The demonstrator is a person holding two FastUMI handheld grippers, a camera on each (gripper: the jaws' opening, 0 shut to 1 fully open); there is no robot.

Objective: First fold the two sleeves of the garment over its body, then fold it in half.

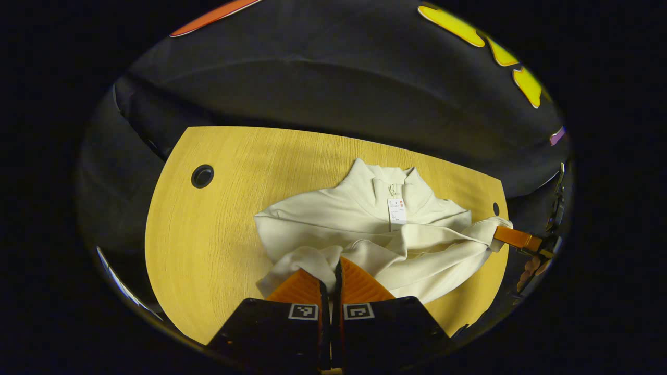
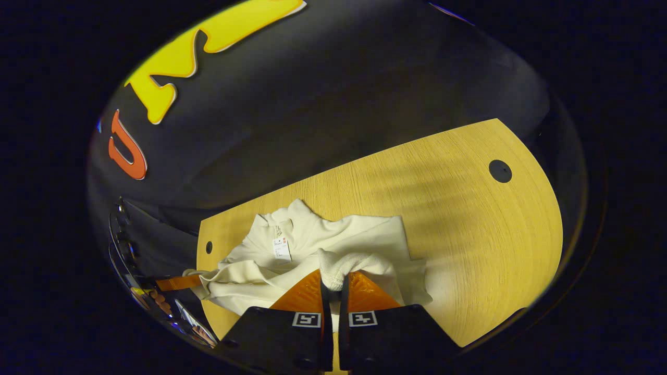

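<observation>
Two pinches hold the cloth: the left gripper [image 1: 331, 271] has its fingers pressed together on a bunched fold of the cream garment [image 1: 323, 219], and the right gripper [image 2: 333, 281] nips a rolled, cuff-like end of it in the same way. The garment lies rumpled on the wooden table [image 1: 208, 234], its lower part close to the near edge, its collar and hanging tag [image 1: 397, 213] toward the far side, with one strip of cloth drawn across the body. Both grips look shallow, so a quick pull could let the knit slip out and drop the fold short. Because the body is not pinned down, a sideways drag might carry the whole garment along, or off the near edge, rather than turn one part over. Uneven lifting would likely leave the layers skewed and creased. No container is in sight; beyond the collar the wood has only a dark cable hole [image 1: 202, 176].
</observation>
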